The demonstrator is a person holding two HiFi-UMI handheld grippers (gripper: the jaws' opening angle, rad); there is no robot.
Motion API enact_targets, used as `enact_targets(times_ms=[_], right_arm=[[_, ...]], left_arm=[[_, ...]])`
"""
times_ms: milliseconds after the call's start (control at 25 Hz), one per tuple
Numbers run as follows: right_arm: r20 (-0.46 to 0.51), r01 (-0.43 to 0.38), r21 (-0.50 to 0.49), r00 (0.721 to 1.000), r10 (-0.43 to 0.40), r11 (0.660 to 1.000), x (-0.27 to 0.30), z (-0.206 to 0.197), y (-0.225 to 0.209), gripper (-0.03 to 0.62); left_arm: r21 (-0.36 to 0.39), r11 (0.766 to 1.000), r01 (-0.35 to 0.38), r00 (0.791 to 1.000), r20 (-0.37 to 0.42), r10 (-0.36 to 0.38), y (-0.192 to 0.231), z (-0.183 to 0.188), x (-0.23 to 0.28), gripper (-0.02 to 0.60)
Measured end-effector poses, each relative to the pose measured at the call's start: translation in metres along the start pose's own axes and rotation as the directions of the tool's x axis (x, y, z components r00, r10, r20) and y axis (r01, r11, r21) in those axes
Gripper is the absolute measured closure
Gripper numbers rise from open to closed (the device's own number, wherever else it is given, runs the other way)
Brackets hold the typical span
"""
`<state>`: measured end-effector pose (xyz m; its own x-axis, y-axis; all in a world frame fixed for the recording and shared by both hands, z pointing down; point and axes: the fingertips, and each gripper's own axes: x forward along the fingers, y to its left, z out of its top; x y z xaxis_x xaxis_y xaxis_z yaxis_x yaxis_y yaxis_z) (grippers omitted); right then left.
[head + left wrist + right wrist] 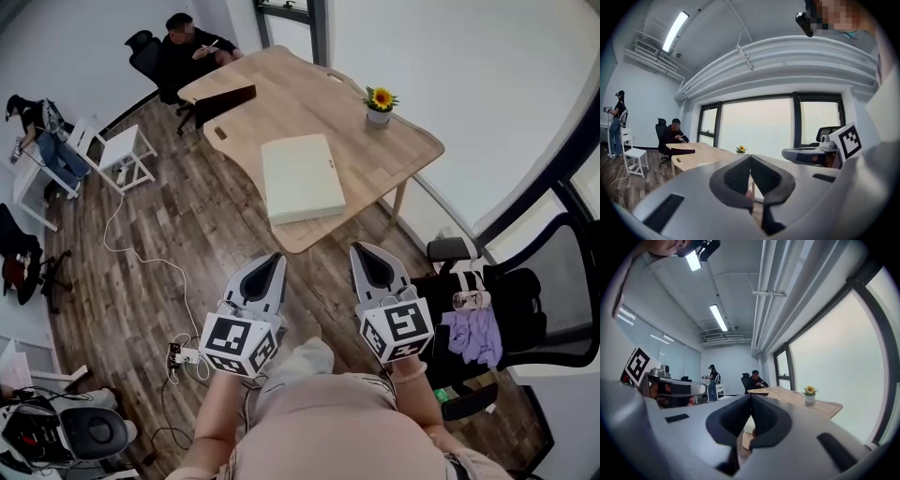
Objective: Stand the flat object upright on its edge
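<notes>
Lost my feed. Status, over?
Both shut, empty: left tongs, right tongs. The cream board lies flat on the table, untouched. Nothing between tongs and board.

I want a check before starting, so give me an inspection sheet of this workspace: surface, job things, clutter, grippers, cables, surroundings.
Surface: wooden table, curved edge.
Job's things: cream flat box lying flat near the table's front edge, not yet upright.
Clutter: flower pot; dark board at the far end.
Grippers: left gripper and right gripper both shut, empty, short of the table.
Cables: white cable on the floor.
Surroundings: seated person; black chair with purple cloth.
</notes>
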<state>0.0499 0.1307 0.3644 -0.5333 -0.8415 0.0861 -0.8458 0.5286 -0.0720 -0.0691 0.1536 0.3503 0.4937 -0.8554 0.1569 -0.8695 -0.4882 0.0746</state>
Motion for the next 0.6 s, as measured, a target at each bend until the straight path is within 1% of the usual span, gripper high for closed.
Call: enact_targets(times_ms=[200,400,600], right_arm=[[0.008,-0.026,0.008,1.0,0.026,1.0,0.04,0.005,-0.008,0.594],[0.008,-0.022,0.009,1.0,0.022,1.0,0.079,0.01,-0.015,0.594],[0.004,-0.011,0.034,1.0,0.01,0.999,0.111,0.01,-0.02,0.594]], left_arm=[[-0.011,1.0,0.001,1.0,-0.003,-0.001,0.031,0.003,0.028,0.571],[-0.02,1.0,0.013,1.0,-0.014,-0.013,0.063,0.005,0.052,0.571],[-0.028,0.999,0.035,0.999,-0.027,-0.036,0.091,0.005,0.073,0.571]])
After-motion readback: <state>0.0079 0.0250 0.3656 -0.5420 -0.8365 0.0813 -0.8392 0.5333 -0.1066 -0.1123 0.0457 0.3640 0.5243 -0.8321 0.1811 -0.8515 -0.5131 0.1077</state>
